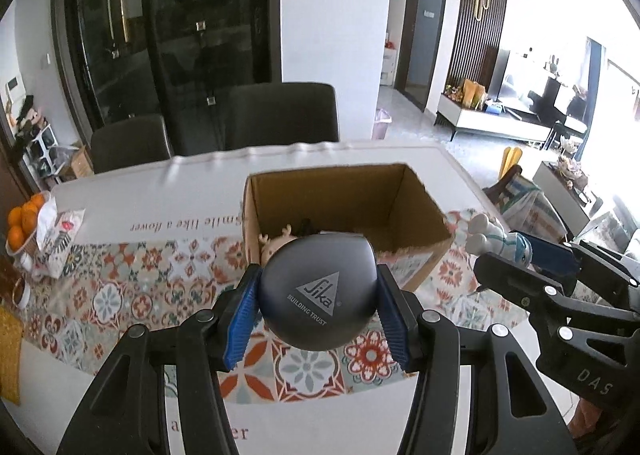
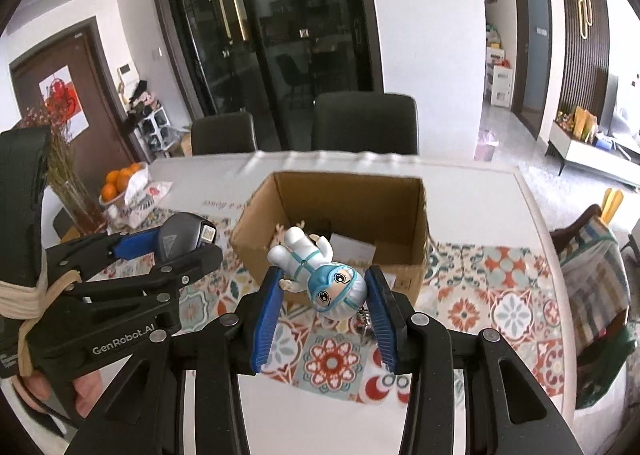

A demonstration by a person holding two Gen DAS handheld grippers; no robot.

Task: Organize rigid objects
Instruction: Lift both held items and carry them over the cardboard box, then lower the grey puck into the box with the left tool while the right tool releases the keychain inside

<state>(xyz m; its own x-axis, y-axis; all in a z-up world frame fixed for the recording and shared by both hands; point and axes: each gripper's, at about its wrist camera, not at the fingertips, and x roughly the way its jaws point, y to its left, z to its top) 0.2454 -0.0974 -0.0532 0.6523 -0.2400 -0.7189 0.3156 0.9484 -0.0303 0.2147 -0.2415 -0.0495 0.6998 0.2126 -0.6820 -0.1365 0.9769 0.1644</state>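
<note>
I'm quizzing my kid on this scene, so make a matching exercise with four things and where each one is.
Things:
1. dark Sika case
2. white-suited figurine
3. cardboard box
4. oranges

Places:
A. far left of the table
B. open on the patterned cloth
C. in the left gripper
D. in the right gripper

Pairs: 1-C, 2-D, 3-B, 4-A

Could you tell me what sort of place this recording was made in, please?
Most likely a home dining area open to a living room: a table with a patterned cloth, dark dining chairs behind it, oranges at its edge and a TV console beyond.
</note>
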